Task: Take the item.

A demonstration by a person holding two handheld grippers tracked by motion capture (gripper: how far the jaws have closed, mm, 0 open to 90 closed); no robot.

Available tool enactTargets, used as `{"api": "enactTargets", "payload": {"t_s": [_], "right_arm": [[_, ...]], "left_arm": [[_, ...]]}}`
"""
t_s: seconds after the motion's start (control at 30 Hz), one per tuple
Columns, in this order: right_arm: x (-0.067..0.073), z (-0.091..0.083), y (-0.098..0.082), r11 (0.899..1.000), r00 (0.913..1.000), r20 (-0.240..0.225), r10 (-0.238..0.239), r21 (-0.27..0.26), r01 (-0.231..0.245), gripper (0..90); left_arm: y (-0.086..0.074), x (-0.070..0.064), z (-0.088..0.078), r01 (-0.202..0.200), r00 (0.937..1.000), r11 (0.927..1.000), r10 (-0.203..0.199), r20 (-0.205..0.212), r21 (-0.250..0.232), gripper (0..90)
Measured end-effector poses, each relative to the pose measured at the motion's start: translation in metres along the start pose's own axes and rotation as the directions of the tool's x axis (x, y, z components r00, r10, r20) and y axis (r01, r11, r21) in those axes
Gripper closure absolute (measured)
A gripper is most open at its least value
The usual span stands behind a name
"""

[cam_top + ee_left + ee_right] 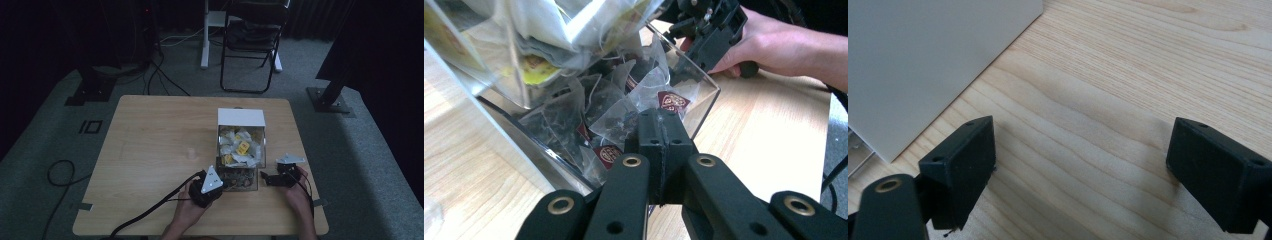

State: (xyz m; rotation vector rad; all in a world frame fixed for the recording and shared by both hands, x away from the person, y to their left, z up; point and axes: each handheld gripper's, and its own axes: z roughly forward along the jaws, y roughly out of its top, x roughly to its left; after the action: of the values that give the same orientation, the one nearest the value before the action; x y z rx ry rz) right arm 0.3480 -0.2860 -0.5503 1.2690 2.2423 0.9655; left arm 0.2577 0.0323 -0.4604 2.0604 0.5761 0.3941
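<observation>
**Left hand-held gripper at the mouth of the tea bag box, right one waiting beside it**

Nearest the person, the left hand-held gripper (216, 184) is sitting at the near end of the clear box (240, 150), just off its near-left corner. In its own view its jaws are pressed together, with nothing I can make out between them, and the left hand-held gripper (663, 150) is pointing straight at the low open tray of the clear box (704, 97). The pyramid tea bags (624, 117) with dark red tags are lying directly ahead of the tips, at twelve o'clock from them, touching or nearly so. My guess is that the next move is a pick from this tray, and the left side is plainly the nearer one for it.

The right hand-held gripper (270, 178) is resting on the desk (155, 145) just beside the box's right wall, at about three o'clock from the tray. In its own view the right hand-held gripper (1080, 170) has its jaws wide apart over bare wood, holding nothing.

Farther off, the box's long axis is running from six to twelve o'clock, away from the person. Yellow-tagged sachets (242, 146) are filling its upper part, and a white lid (241, 117) is capping the far end.
</observation>
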Motion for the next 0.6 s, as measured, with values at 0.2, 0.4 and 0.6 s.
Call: {"api": "enactTargets", "payload": {"t_s": [0.2, 0.4, 0.6], "right_arm": [[0.000, 0.000, 0.000, 1.000, 1.0000, 0.000, 0.000, 0.000, 0.000, 12.1], [0.000, 0.000, 0.000, 1.000, 1.0000, 0.000, 0.000, 0.000, 0.000, 12.1], [0.000, 0.000, 0.000, 1.000, 1.0000, 0.000, 0.000, 0.000, 0.000, 12.1]], "left_arm": [[0.003, 0.002, -0.007, 0.005, 1.0000, 0.9999, -0.005, -0.004, -0.011, 90.0], [0.005, 0.002, -0.015, 0.003, 1.0000, 0.9998, -0.003, -0.007, -0.019, 90.0], [0.007, 0.002, -0.023, -0.002, 1.0000, 0.9997, 0.002, -0.005, -0.024, 90.0]]}}
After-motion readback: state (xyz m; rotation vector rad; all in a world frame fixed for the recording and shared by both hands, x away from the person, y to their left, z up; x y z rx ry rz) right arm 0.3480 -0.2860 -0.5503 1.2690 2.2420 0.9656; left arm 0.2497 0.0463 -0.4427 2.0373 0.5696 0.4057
